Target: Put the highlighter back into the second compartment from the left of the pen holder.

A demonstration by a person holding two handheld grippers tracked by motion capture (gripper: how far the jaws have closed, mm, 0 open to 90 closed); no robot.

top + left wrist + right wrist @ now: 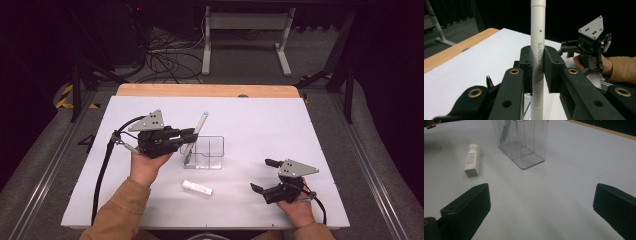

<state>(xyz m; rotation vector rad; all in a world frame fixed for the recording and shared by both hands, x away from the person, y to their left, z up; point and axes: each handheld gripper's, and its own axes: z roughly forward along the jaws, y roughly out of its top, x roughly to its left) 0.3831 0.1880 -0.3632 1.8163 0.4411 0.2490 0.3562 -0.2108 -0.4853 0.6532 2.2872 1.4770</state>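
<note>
My left gripper [192,133] [538,70] is shut on a long white pen-like tube [195,134] [538,50] printed "KEY POINTS". The tube stands slanted, its lower end inside the clear plastic organiser box [209,152] [524,142] at mid-table. A dark pen tip [489,81] shows just below the jaws in the left gripper view. A small white tube [197,187] [472,160] lies flat on the white table in front of the box. My right gripper [265,175] [541,205] rests at the front right, open, with nothing between its jaws.
The white mat [260,125] covers a wooden table [200,90] whose far edge shows. Beyond it stand a white desk frame [245,35] and tangled cables [165,60] on the floor. Metal rails [45,165] run along both sides.
</note>
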